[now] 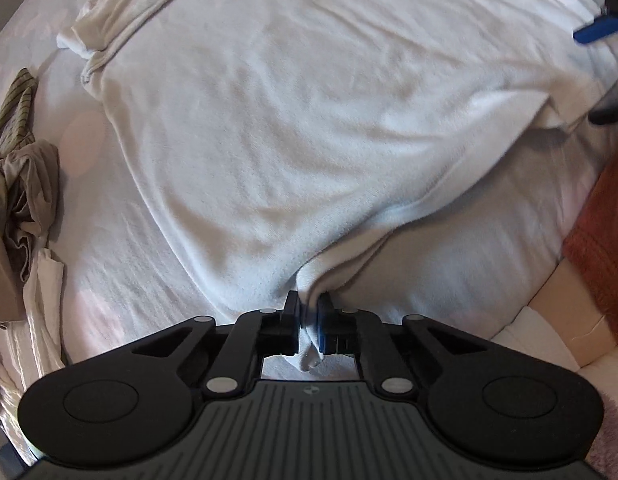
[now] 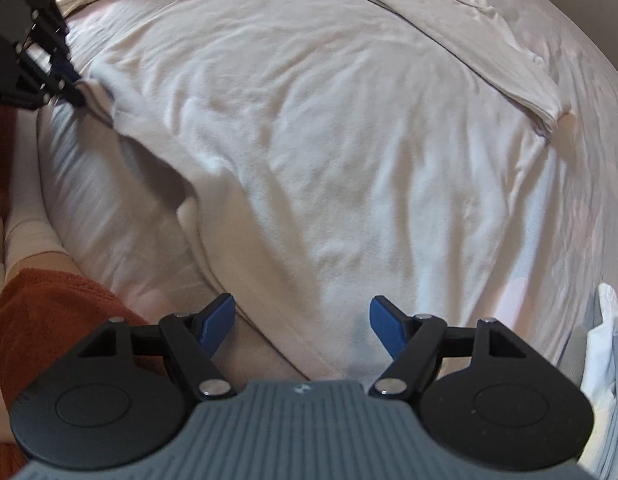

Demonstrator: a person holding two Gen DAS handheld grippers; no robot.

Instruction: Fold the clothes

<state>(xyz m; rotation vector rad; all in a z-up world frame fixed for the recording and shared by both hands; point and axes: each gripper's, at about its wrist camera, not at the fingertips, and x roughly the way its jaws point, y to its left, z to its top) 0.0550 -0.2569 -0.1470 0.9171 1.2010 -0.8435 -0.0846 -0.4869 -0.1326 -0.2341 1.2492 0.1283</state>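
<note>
A large white cloth lies spread over the bed; it also fills the right wrist view. My left gripper is shut on the cloth's near corner, a pinch of fabric bunched between its jaws. It also shows at the far left of the right wrist view, holding that corner. My right gripper is open and empty, its blue pads hovering over the cloth's near hem. One blue fingertip of it shows at the top right of the left wrist view.
An olive striped garment lies crumpled at the bed's left side. A cream garment lies folded at the far side. A rust-orange towel is by the bed's near edge. Pale clothes sit at the right.
</note>
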